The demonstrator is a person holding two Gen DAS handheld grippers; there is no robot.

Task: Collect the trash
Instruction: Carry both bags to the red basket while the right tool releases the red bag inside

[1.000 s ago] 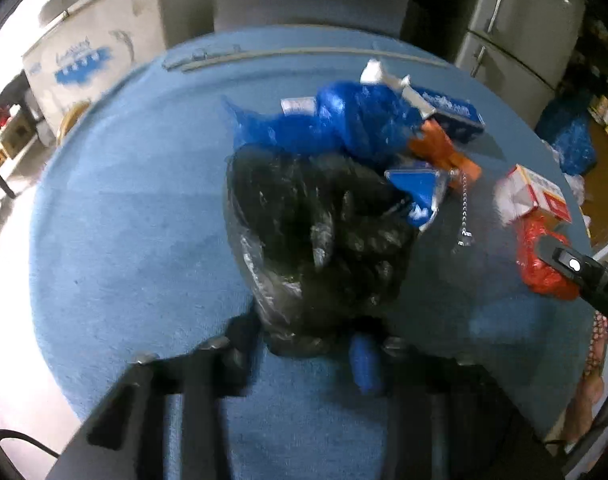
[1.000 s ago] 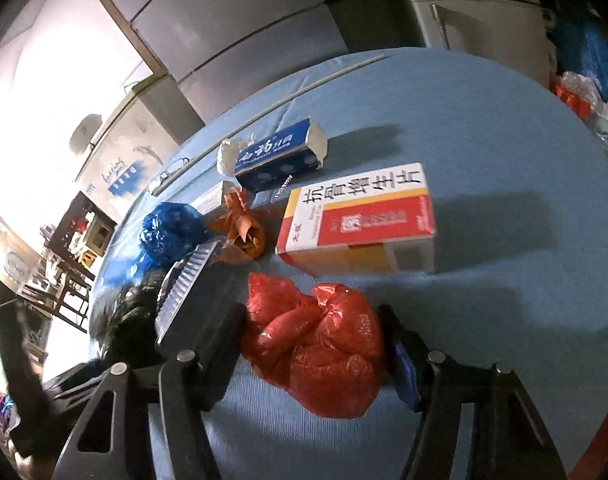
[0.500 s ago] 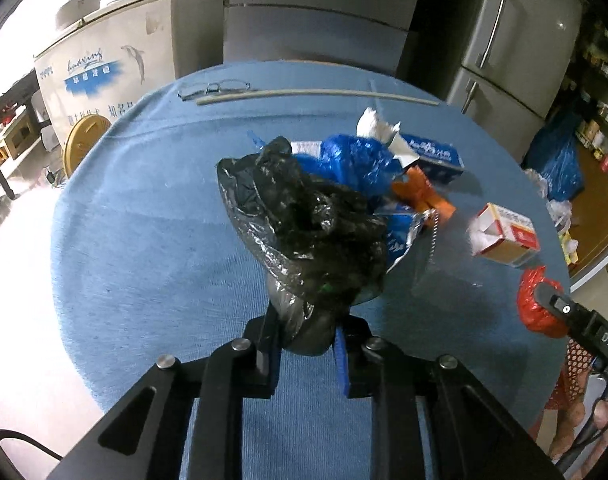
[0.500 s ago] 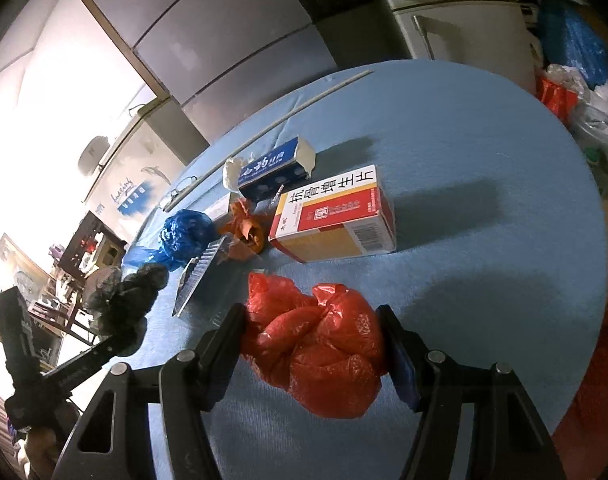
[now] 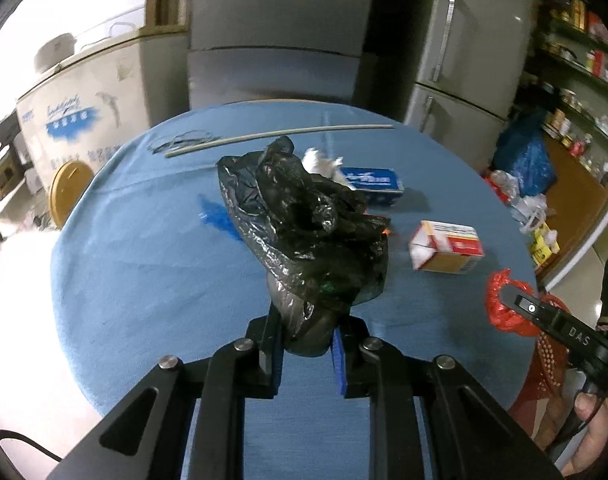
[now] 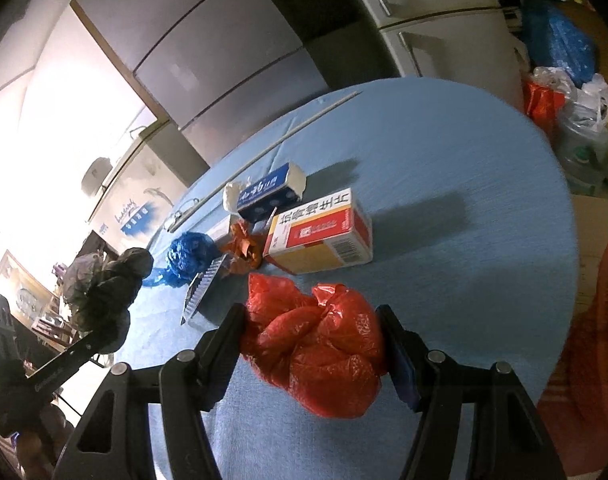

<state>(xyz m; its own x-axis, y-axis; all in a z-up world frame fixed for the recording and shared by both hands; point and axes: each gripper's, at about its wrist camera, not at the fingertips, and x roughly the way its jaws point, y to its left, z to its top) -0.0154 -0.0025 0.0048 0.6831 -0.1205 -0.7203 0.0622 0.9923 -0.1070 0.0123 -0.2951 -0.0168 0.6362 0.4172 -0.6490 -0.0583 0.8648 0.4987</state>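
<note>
Both bags have risen off the blue bench (image 5: 144, 264): left tongs (image 5: 307, 342) pinch the crinkled black bag (image 5: 307, 232), right tongs (image 6: 311, 344) clamp the glossy, lumpy red bag (image 6: 323, 344).

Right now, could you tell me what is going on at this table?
A person is clearing trash off a round blue table. The left hand-held gripper is shut on a crumpled black bag held above the table, and the right hand-held gripper is shut on a red bag. Two boxes and a blue bag remain on the table.
</note>
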